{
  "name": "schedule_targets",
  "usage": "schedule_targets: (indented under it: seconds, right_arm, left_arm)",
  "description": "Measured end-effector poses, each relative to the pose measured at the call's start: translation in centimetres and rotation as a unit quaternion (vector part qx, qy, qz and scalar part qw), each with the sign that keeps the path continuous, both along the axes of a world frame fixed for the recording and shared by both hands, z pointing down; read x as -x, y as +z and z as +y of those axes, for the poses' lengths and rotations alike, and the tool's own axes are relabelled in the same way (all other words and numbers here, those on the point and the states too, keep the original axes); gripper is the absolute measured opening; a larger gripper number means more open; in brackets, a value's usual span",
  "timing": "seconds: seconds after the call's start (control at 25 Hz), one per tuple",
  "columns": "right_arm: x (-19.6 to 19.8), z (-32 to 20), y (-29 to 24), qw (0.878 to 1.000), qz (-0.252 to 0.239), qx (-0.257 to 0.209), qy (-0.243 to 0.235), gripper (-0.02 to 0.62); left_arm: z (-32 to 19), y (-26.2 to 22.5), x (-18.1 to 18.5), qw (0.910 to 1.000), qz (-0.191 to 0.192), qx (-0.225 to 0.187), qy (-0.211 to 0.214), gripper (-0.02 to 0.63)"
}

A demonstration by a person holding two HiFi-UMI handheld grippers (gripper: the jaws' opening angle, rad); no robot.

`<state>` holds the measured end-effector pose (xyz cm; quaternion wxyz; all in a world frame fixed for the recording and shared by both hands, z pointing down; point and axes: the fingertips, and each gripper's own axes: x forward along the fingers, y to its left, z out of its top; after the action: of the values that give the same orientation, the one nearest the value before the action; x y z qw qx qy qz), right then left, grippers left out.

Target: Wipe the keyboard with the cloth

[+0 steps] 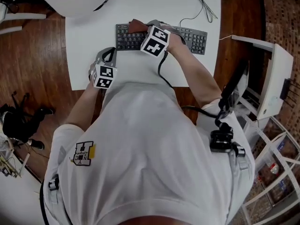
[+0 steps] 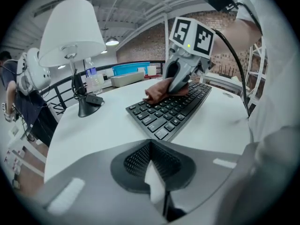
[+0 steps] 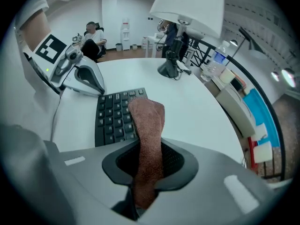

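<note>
Right gripper (image 3: 149, 168): claw pinching a brown cloth (image 3: 146, 125) at one end; the free end drapes forward onto the keys.

Keyboard (image 1: 194, 40) lies on the white table (image 1: 93, 36), long axis running left to right across the head view. The cloth sits on its left part, along the far edge of the keys. In the right gripper view the short left end of the keyboard lies ahead of the claw; the longer, right-hand run of keys is out of that view, presumably behind the claw.

Left gripper (image 2: 151, 168): claw pressed together, nothing between the pads; it is over bare table just off the keyboard's near left corner, pointing toward it.

Judgement: the right hand is the nearer and working one; the next stroke should follow the long axis; the left is placed to steady that corner.
</note>
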<state>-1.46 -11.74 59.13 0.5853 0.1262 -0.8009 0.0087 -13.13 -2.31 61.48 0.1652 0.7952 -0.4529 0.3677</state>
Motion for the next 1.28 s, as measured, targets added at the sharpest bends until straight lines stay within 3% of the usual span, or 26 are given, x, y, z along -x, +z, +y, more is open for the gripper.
schedule_targets:
  seconds: [0.24, 0.52, 0.64, 0.76, 0.92, 1.12, 1.28]
  right_arm:
    - [-12.7, -1.7, -0.1, 0.992, 0.045, -0.018, 0.113, 0.075]
    - [-27.2, -3.1, 0.5, 0.965, 0.114, -0.041, 0.232, 0.075]
    - [-30.4, -3.2, 0.4, 0.959, 0.128, -0.043, 0.250, 0.075]
    - [-30.9, -3.1, -0.1, 0.958, 0.135, -0.049, 0.247, 0.075]
    - [-26.0, -2.7, -2.1, 0.971, 0.117, -0.073, 0.194, 0.075]
    - [-7.7, -0.1, -4.0, 0.995, 0.026, -0.081, 0.048, 0.075]
    - [5.4, 2.6, -3.2, 0.996, -0.022, -0.062, -0.063, 0.075]
  left_arm:
    - [-0.3, 0.2, 0.6, 0.9999, -0.013, 0.001, 0.003, 0.000]
    - [-0.8, 0.2, 1.2, 0.9995, -0.031, 0.002, -0.004, 0.000]
    - [-1.1, -0.1, 0.5, 0.9994, -0.036, -0.001, -0.004, 0.000]
    - [-0.9, -0.5, 0.1, 0.9992, -0.039, -0.002, -0.003, 0.000]
    - [-0.5, -0.4, -0.3, 0.9993, -0.036, -0.002, -0.001, 0.000]
    - [-0.3, 0.1, 0.2, 0.9998, -0.018, -0.007, -0.008, 0.000]
    - [-0.6, 0.1, -0.1, 0.9999, -0.006, -0.009, -0.008, 0.000]
